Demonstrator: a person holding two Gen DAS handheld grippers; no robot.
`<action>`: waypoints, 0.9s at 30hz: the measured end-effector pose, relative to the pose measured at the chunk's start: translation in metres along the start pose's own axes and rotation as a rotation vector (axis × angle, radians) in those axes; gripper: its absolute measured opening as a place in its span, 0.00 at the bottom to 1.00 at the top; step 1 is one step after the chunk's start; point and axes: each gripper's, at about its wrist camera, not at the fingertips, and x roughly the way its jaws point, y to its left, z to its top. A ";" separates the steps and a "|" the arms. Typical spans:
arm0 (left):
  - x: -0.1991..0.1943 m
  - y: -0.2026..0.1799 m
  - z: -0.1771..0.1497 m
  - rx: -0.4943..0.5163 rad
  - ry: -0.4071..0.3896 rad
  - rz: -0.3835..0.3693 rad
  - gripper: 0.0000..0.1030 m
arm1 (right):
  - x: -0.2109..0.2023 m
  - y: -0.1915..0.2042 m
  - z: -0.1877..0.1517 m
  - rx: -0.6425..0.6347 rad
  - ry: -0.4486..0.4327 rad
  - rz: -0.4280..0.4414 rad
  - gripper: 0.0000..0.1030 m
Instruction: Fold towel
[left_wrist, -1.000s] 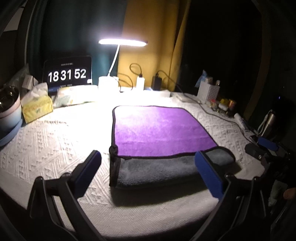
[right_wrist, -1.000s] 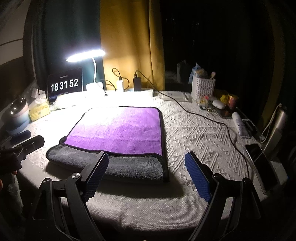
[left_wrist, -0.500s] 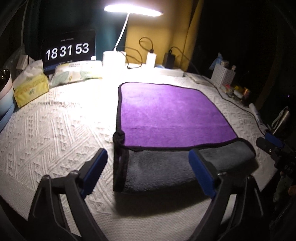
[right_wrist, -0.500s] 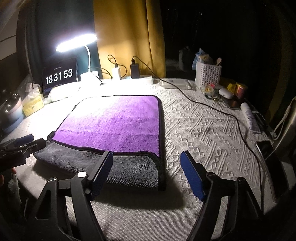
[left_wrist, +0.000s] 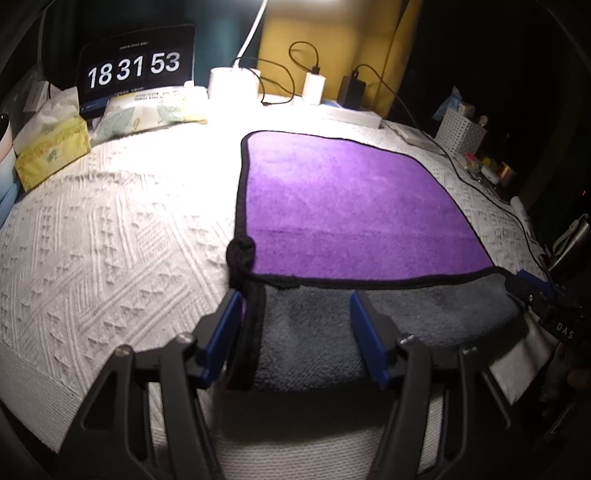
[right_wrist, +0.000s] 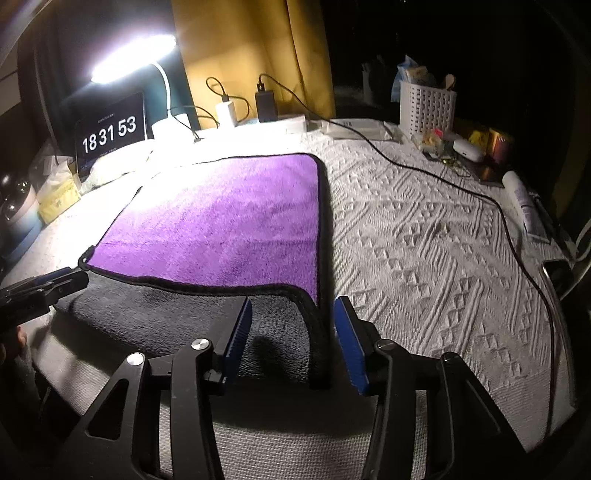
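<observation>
- The towel (left_wrist: 354, 206) is plush, matt cloth: purple pile on top, grey pile on the near flap, with a black stitched hem.
- The cover (right_wrist: 424, 251) over the bench is white cloth, rough with a raised woven pattern.
- The left hand-held gripper (left_wrist: 295, 325) has matt black plastic arms, blue ribbed pads (left_wrist: 225, 328) and shiny metal screws.
- The basket (right_wrist: 426, 107) is white perforated plastic.

The towel (left_wrist: 351, 206) is purple on top, grey underneath, with black edging. The tablecloth (right_wrist: 424, 258) is white with raised diamond and zigzag weave. Gripper pads (left_wrist: 225, 328) are blue on black arms. The curtain (right_wrist: 251, 44) is mustard yellow; the clock (left_wrist: 135, 68) shows white digits on black.
</observation>
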 end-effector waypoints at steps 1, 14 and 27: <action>0.001 0.000 0.000 0.002 0.004 -0.002 0.58 | 0.001 0.000 -0.001 -0.001 0.004 0.002 0.41; -0.004 0.004 -0.003 -0.028 0.009 0.002 0.17 | 0.003 0.004 -0.004 -0.034 0.009 -0.014 0.10; -0.024 0.004 0.001 -0.013 -0.056 0.001 0.08 | -0.022 0.013 0.007 -0.074 -0.076 -0.048 0.05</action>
